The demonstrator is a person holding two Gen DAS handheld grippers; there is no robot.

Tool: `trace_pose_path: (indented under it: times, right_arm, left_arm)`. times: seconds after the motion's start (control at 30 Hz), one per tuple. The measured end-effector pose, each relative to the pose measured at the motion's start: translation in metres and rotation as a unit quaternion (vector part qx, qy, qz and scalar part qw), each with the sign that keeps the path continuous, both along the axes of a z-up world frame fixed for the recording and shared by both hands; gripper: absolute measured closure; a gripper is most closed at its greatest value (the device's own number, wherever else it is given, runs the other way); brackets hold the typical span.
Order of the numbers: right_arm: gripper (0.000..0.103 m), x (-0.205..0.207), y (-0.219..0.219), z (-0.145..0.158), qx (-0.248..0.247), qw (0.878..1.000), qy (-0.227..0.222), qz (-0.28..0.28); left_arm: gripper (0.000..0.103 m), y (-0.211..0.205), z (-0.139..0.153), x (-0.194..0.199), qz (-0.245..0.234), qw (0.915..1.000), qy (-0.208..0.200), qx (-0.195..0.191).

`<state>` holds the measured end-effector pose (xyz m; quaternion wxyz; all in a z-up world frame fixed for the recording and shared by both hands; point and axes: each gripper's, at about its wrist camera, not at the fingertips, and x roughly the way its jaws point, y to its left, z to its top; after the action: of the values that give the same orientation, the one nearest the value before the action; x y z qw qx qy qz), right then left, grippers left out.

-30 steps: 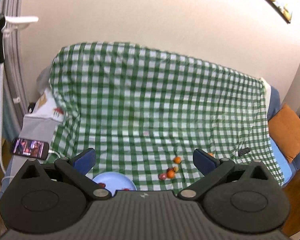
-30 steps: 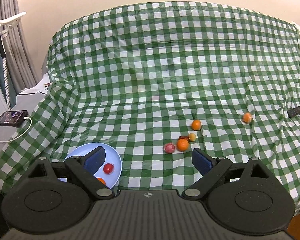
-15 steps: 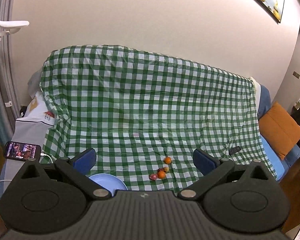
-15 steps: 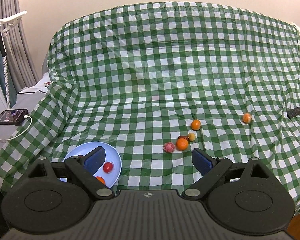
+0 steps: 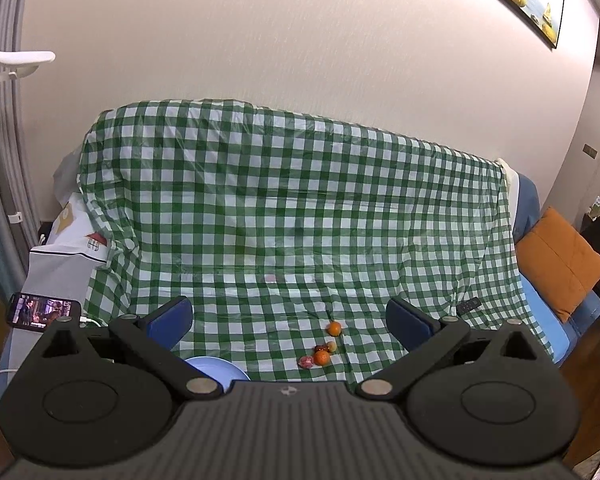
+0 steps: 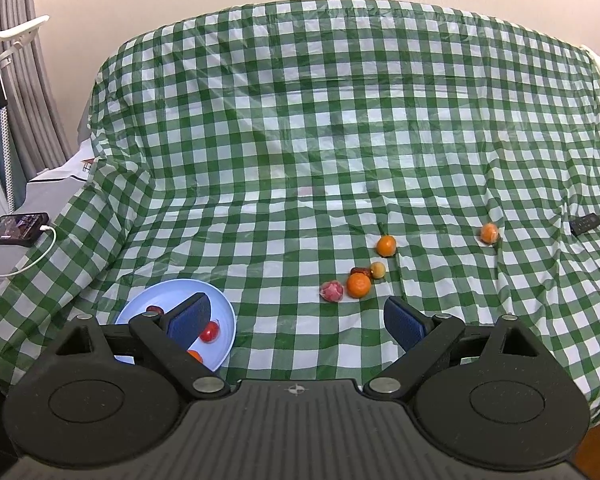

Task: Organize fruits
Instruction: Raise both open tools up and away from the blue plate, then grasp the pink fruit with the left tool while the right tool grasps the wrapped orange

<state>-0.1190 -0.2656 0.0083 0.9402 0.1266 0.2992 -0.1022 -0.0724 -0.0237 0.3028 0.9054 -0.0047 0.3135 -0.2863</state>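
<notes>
A green-checked cloth (image 6: 300, 140) drapes a sofa against a plain wall. At lower left of the right wrist view, a blue plate (image 6: 140, 304) holds fruit, partly hidden behind the right hand-held gripper (image 6: 296, 316), which is spread wide and empty. Loose fruit (image 6: 358, 284) clusters mid-frame; one orange (image 6: 489, 233) lies apart toward the right edge. The left hand-held gripper (image 5: 288, 320) gapes empty too, covering most of the plate.

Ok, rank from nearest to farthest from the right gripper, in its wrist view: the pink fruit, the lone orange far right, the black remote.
1. Pink fruit: just ahead of the open right gripper, centre.
2. Lone orange: farther back, right.
3. Black remote: farthest, right edge.
</notes>
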Motion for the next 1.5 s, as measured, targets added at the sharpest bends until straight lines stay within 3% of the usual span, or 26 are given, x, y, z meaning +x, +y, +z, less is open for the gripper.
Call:
trace_pose_path:
  times: [0.67,1.0,1.2,1.37,1.5]
  right_arm:
    - [0.009,0.003,0.0,-0.001,-0.003,1.0,0.003,0.002]
    - [0.009,0.0,-0.002,-0.002,-0.001,1.0,-0.002,-0.001]
    - [0.006,-0.003,-0.006,-0.006,0.018,1.0,-0.016,-0.01]
    - [0.005,-0.004,-0.017,-0.018,0.036,0.999,-0.012,-0.024]
    - [0.005,-0.003,-0.037,-0.03,0.034,0.998,-0.002,-0.047]
  left_arm:
    - [0.0,0.009,-0.008,0.007,0.003,0.9999,0.014,-0.006]
    - [0.0,0.013,-0.021,0.01,0.013,0.9998,0.011,0.009]
    - [0.0,0.012,-0.068,0.042,0.035,0.9962,0.045,0.066]
    - [0.0,-0.007,-0.131,0.073,0.029,0.9874,0.091,0.127]
    - [0.0,-0.03,-0.18,0.098,0.021,0.9825,0.127,0.135]
